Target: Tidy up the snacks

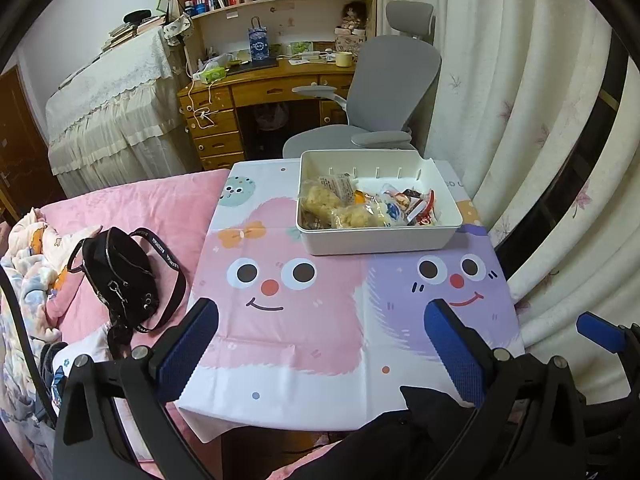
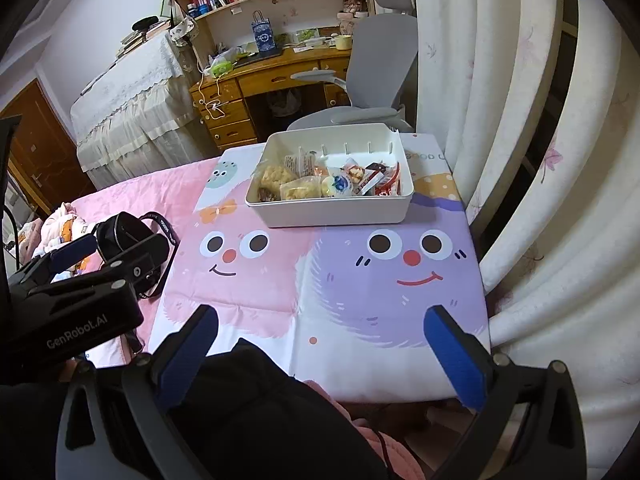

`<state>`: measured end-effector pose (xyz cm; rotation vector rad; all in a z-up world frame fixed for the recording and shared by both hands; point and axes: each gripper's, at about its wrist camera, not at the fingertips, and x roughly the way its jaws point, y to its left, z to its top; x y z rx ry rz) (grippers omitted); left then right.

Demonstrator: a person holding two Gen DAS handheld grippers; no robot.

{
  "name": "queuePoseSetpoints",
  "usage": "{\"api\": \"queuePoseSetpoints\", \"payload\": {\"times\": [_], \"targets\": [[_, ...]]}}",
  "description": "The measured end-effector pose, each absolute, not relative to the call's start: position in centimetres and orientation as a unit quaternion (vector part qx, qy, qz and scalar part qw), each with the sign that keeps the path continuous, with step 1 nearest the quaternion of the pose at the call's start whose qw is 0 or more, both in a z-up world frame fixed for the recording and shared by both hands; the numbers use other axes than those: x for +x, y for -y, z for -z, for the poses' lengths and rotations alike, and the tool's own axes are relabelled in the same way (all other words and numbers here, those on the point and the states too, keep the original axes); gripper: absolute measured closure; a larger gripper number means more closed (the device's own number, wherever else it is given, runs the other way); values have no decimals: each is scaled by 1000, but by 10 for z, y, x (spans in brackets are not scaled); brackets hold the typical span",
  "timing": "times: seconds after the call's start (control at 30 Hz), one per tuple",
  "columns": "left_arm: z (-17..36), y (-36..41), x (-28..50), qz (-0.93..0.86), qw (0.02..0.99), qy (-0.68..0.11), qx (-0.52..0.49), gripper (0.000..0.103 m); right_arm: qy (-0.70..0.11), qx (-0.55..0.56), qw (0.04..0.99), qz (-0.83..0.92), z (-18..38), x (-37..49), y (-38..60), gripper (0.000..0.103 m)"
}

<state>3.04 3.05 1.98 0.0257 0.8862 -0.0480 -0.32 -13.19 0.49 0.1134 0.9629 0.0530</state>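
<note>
Both claws are held back at the near edge of the cartoon tablecloth, the left gripper spread wide and empty, the right gripper likewise parted with nothing between its pads. The snacks are seen piled inside the white bin at the far end of the cloth, well apart from both. No loose packet is spotted outside. Any next reach should be aimed down over the bin's rim, one wrapper singled out at its edge.
</note>
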Motion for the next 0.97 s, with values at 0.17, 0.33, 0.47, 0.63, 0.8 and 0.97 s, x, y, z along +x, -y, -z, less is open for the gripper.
{"api": "queuePoseSetpoints", "payload": {"times": [0.17, 0.33, 0.47, 0.63, 0.8, 0.97], "targets": [[-19, -32, 28, 26, 901, -434, 14, 1, -468, 58, 881, -25, -3, -3, 133, 0], [-17, -32, 28, 28, 899, -436, 16, 1, -473, 59, 879, -23, -1, -2, 134, 0], [-17, -31, 27, 28, 899, -437, 17, 1, -474, 59, 878, -22, 0, -3, 134, 0], [-13, -33, 27, 28, 897, -440, 15, 1, -477, 60, 877, -21, 2, -4, 134, 0], [-13, -34, 27, 28, 897, -440, 15, 1, -479, 60, 875, -22, 4, -3, 135, 0], [-12, -35, 26, 30, 896, -442, 16, 1, -480, 61, 875, -21, 5, -3, 135, 0]]}}
